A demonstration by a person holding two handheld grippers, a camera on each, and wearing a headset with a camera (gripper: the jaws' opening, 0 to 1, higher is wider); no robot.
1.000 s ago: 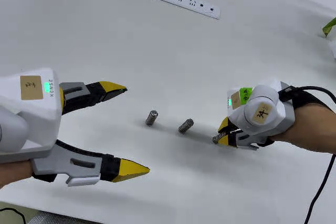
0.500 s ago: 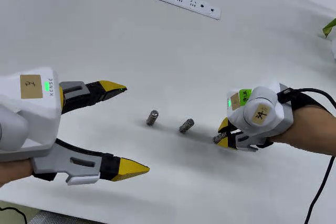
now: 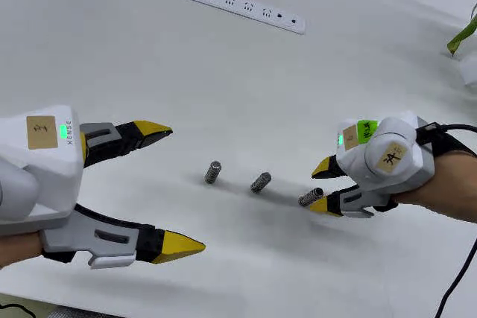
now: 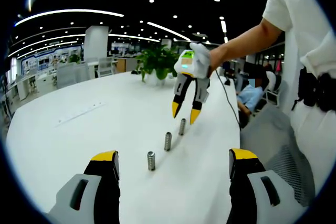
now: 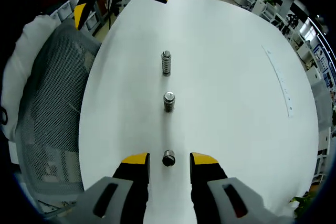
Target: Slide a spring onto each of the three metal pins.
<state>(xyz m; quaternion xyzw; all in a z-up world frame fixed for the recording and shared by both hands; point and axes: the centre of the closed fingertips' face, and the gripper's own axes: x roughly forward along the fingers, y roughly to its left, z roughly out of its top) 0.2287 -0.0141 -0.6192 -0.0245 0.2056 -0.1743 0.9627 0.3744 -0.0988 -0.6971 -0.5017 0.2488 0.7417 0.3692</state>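
Observation:
Three short metal pins stand in a row on the white table, each with a spring around it: the left one, the middle one and the right one. My right gripper is open, its yellow tips on either side of the right pin with a small gap on each side. From that view the middle pin and the far pin line up beyond it. My left gripper is wide open, left of the row and holding nothing. Its view shows the row and the right gripper.
A white power strip lies at the far side of the table. A green plant is at the right edge. A grey mesh chair stands beside the table's near edge.
My right gripper, which was shut around the right pin's spring, has opened and let it go. The left gripper has kept its place; the head camera shifted slightly.

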